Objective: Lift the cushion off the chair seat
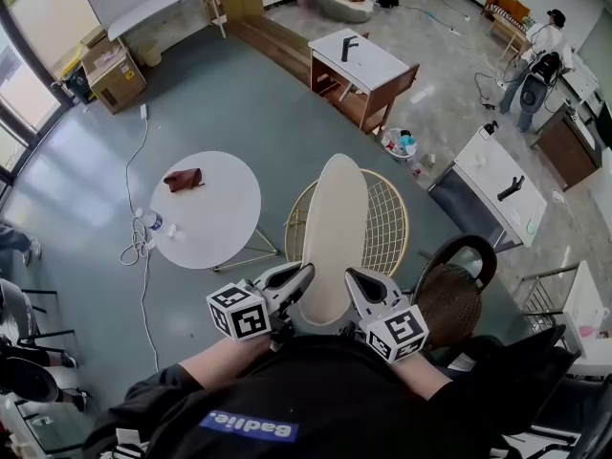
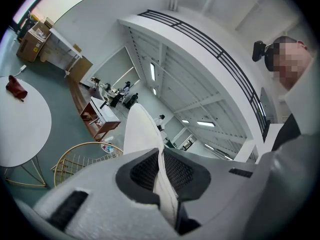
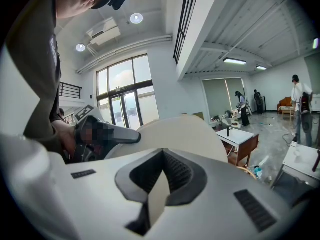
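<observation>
Cushion point(image 1: 335, 228) (cream) above chair point(image 1: 387, 226), left gripper point(image 1: 298, 277), right gripper point(image 1: 359, 281), jaws clamping its edge.

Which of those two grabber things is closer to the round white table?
Left. The left gripper, shut on the cushion, is on the side facing the round white table; the right gripper holds the cushion's opposite side, farther from the table.

A black top point(image 1: 316, 390) is worn, marked with a blue patch point(image 1: 249, 426) bearing white lettering. The left gripper point(image 1: 304, 272) and right gripper point(image 1: 354, 277) are shelled in pale grey plastic and lined with black ribbed pads point(image 2: 176, 171). Each is fitted with a black-and-white marker cube point(image 1: 237, 312).
</observation>
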The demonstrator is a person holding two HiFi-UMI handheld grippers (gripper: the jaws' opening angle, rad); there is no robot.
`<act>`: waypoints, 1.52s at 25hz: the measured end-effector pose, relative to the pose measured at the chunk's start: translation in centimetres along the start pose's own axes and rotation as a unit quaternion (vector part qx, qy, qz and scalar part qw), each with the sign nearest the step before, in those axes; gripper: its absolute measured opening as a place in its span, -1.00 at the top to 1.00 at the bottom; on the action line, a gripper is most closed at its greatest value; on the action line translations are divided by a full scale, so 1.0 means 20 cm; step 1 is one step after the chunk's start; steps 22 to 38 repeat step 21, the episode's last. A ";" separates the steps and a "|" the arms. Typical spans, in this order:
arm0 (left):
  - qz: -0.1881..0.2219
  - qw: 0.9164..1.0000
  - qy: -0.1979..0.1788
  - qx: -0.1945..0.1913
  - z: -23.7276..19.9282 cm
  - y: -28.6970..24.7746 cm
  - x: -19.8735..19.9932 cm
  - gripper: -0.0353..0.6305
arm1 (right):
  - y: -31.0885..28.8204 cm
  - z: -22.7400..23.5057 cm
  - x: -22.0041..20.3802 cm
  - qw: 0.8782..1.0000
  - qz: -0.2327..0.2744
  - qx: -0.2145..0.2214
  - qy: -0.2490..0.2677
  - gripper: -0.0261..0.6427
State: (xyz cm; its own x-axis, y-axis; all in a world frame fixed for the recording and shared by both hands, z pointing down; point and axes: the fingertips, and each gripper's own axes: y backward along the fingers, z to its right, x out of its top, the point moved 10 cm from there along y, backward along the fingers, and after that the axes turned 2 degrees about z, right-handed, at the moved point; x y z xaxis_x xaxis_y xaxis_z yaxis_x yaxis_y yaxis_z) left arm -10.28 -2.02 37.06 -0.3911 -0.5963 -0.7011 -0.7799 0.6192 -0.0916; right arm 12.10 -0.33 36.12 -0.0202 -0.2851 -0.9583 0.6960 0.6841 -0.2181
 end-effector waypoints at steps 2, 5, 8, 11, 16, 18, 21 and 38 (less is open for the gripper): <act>0.000 1.000 0.000 -0.001 0.01 0.00 0.00 0.77 | 0.01 0.00 0.00 1.000 0.001 0.000 0.000 0.84; 0.000 1.000 -0.002 -0.002 0.02 0.00 0.00 0.77 | 0.02 -0.01 0.01 1.000 0.001 -0.003 0.001 0.84; 0.001 1.000 -0.004 -0.004 0.03 0.01 0.00 0.77 | 0.03 -0.02 0.00 1.000 0.001 -0.005 0.001 0.84; 0.001 1.000 -0.003 -0.006 0.03 0.02 -0.01 0.77 | 0.04 -0.03 0.00 1.000 0.002 -0.008 0.002 0.84; -0.001 1.000 -0.003 -0.008 0.03 0.02 -0.01 0.77 | 0.05 -0.04 0.00 1.000 0.002 -0.012 0.000 0.84; -0.001 1.000 -0.003 -0.008 0.04 0.02 -0.02 0.77 | 0.06 -0.04 0.00 1.000 0.001 -0.011 0.001 0.84; 0.000 1.000 -0.003 -0.007 0.05 0.01 -0.02 0.77 | 0.07 -0.03 0.00 1.000 0.002 -0.009 0.002 0.84; 0.000 1.000 -0.003 -0.007 0.05 0.01 -0.02 0.77 | 0.07 -0.03 0.00 1.000 0.002 -0.009 0.002 0.84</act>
